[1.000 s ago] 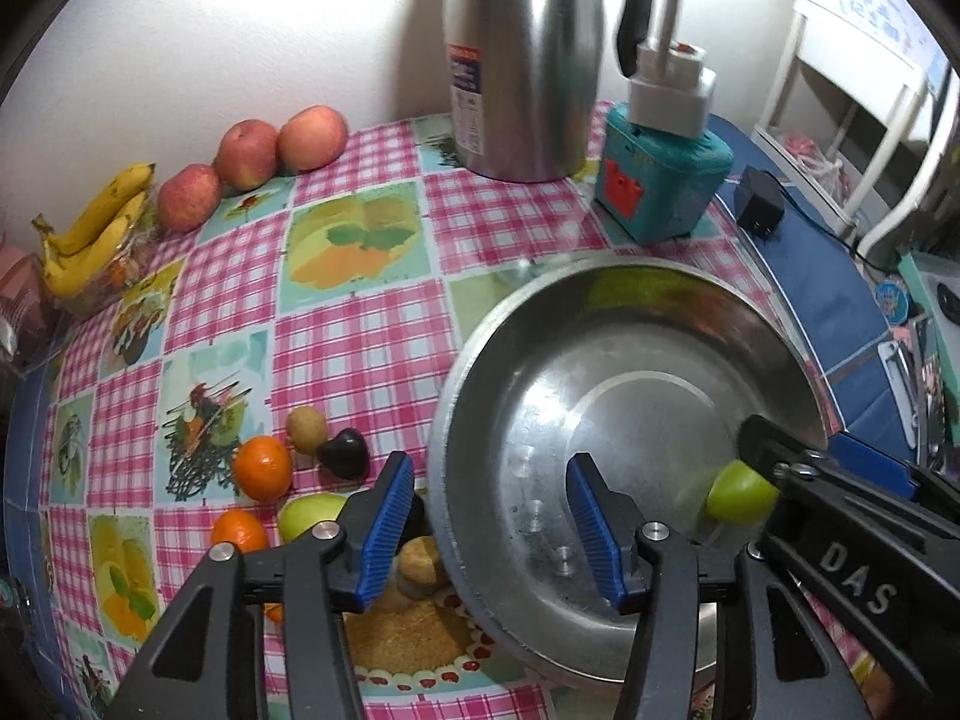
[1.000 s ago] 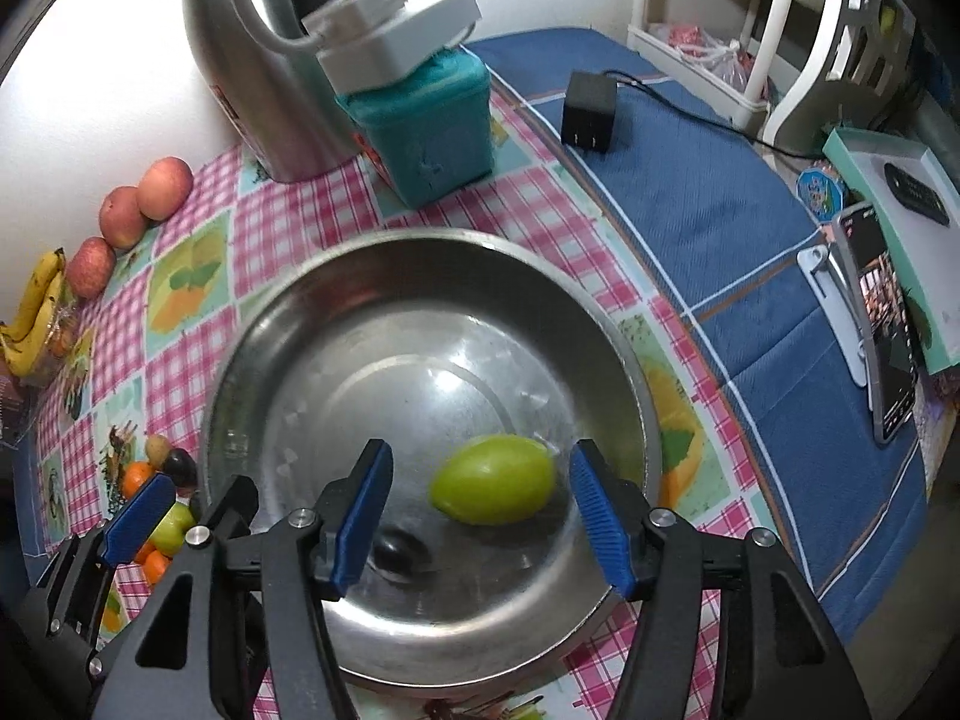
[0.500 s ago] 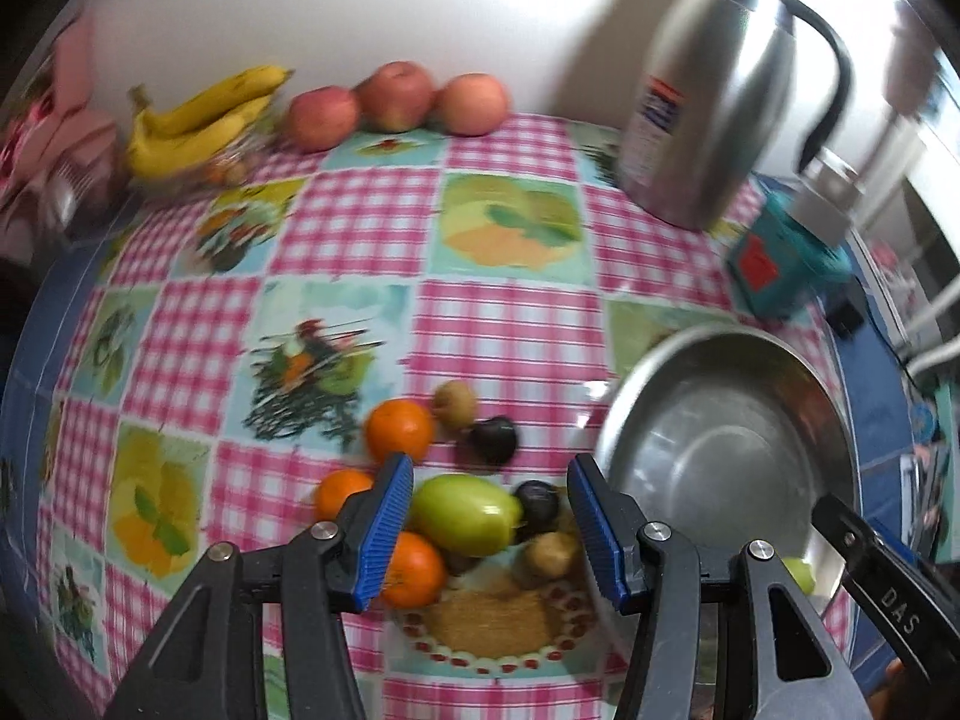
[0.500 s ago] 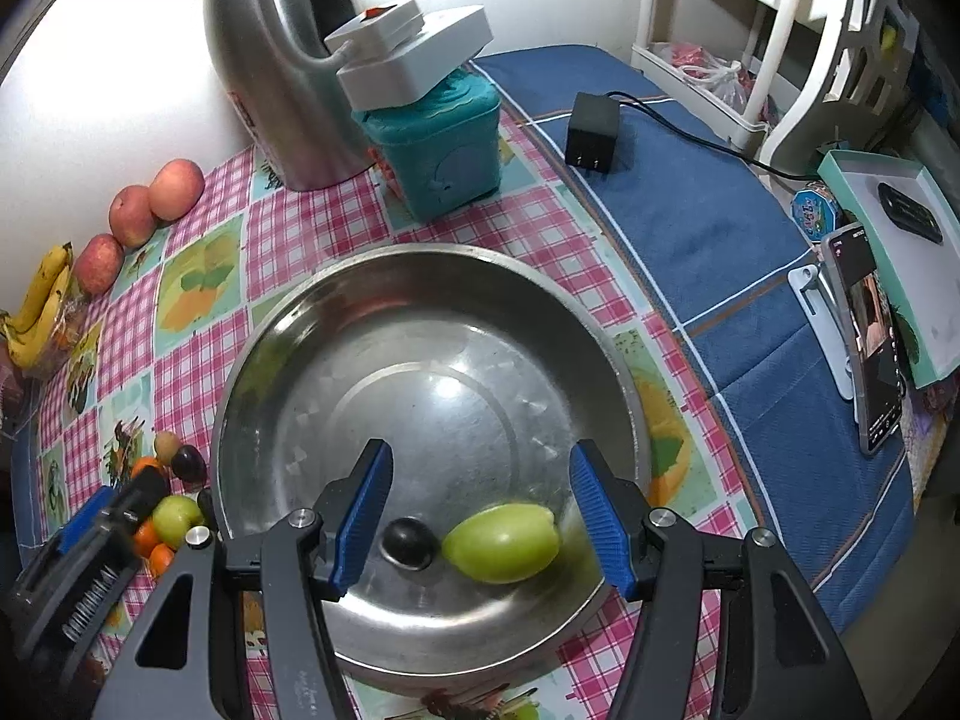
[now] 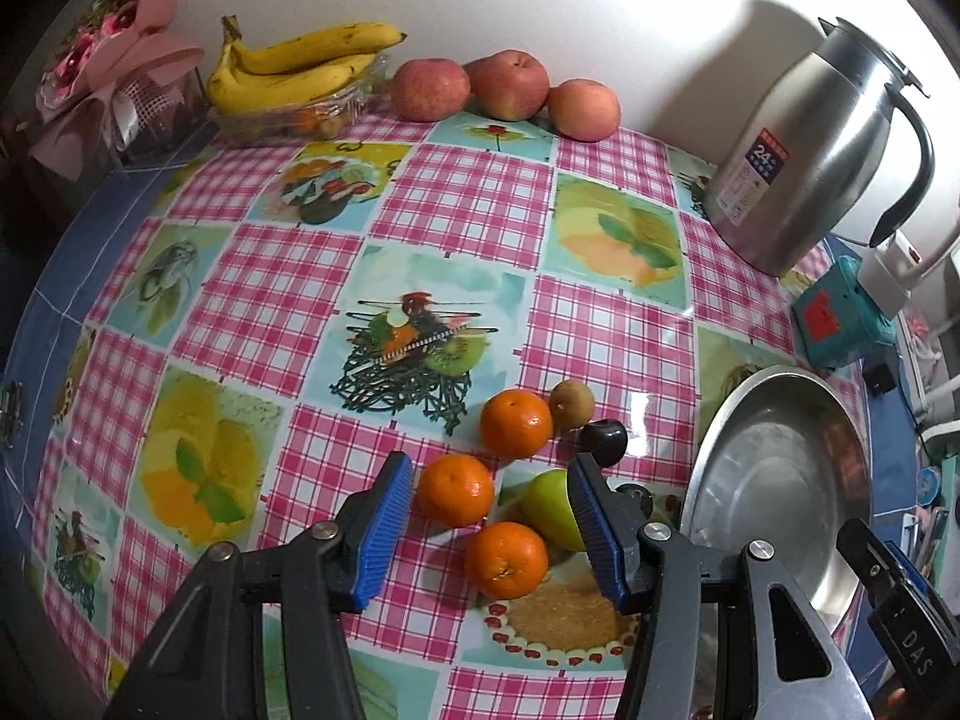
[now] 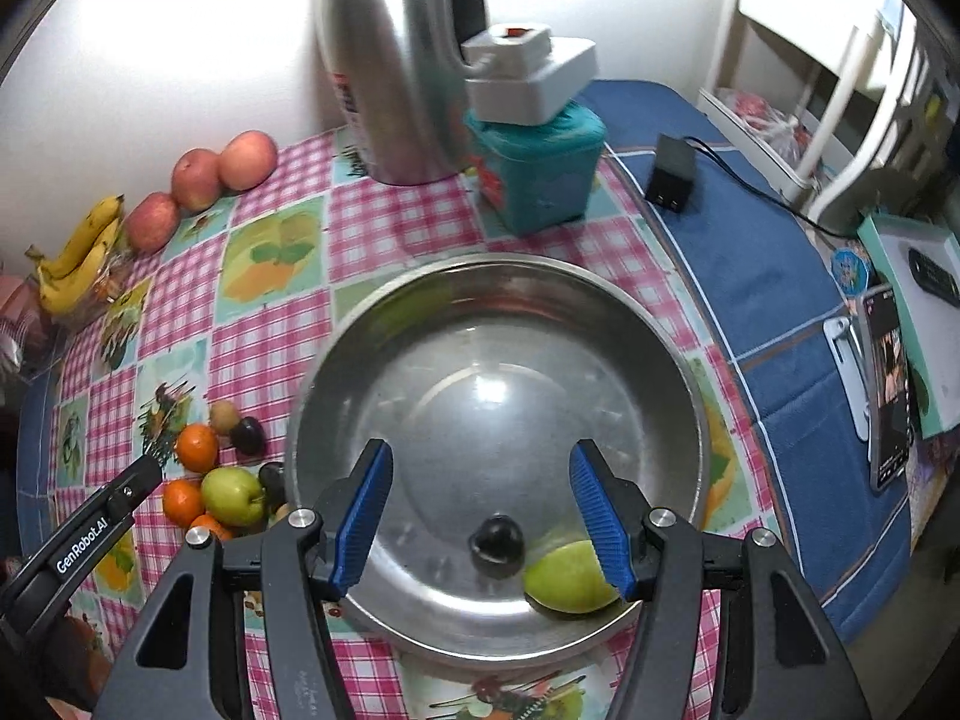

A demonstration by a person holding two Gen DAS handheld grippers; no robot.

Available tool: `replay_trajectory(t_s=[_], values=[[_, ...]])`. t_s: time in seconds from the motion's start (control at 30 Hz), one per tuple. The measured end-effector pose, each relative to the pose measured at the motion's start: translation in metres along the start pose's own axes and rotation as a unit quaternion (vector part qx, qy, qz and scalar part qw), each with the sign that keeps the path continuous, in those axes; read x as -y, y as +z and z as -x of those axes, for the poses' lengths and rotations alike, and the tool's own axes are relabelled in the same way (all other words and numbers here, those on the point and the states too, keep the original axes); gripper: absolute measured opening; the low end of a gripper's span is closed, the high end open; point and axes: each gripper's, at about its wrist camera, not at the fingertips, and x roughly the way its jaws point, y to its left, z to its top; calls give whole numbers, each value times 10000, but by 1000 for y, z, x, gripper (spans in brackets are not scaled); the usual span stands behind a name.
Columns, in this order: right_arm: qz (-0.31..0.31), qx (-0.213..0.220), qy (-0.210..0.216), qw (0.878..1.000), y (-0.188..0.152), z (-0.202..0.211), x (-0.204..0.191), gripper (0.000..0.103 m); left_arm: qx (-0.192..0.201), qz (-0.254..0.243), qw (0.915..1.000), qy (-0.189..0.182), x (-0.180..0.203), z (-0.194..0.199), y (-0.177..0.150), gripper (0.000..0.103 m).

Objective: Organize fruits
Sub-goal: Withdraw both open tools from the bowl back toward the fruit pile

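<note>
shiny metal bowl (image 6: pixel 660 360); brushed steel jug (image 5: pixel 804 162); glossy plastic tablecloth (image 5: pixel 288 306); ribbed blue fingers (image 5: pixel 384 531), matt black arms.

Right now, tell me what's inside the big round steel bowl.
The round steel bowl holds a green apple-like fruit and a small dark plum-like fruit near its front wall. The open right gripper hides part of the green fruit.
</note>
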Motion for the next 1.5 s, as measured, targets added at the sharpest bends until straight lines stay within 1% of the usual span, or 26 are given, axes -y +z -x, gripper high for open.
replay_trajectory(t_s=[0.13,0.33,0.47,0.53,0.63,0.7,0.73,0.77,0.8,0.83,0.87,0.97,1.23,1.5], values=[[92,8,0,10000,-1,1,-7,62,-5,-3,10000,-14,-1,0,0,58],[94,-21,-41,9999,-1,-2,-7,62,-37,5,10000,-9,0,-1,0,58],[19,-99,-35,9999,-1,-8,-3,69,-97,63,9999,42,-2,-5,0,62],[-3,-152,-40,9999,-2,-12,-2,69,-110,80,9999,55,-4,-6,0,62],[-2,-189,-44,9998,-3,-15,-1,69,-104,68,9999,111,-4,-7,-1,65],[4,-203,-42,9998,-3,-16,-1,70,-98,74,9999,119,-5,-7,-1,70],[14,-197,-41,9998,-3,-16,-1,71,-90,90,9999,111,-6,-7,-1,73],[29,-173,-40,9998,-3,-16,-1,78,-77,103,9999,101,-6,-8,-1,82],[38,-142,-44,9999,-3,-15,-2,81,-48,111,9999,111,-7,-8,-1,96],[43,-92,-61,9999,-3,-15,-2,88,-19,99,9999,140,-8,-8,-1,103],[45,-49,-88,9999,-3,-14,-2,92,35,70,9998,158,-8,-7,-1,103],[44,-15,-68,10000,-3,-14,-1,97,136,11,9997,205,-9,-5,0,103],[55,47,-38,10000,-7,-12,-2,97,266,-47,9994,200,-14,4,-2,103],[93,312,135,9994,-14,2,-11,97,604,-183,9977,252,-24,24,-2,103]])
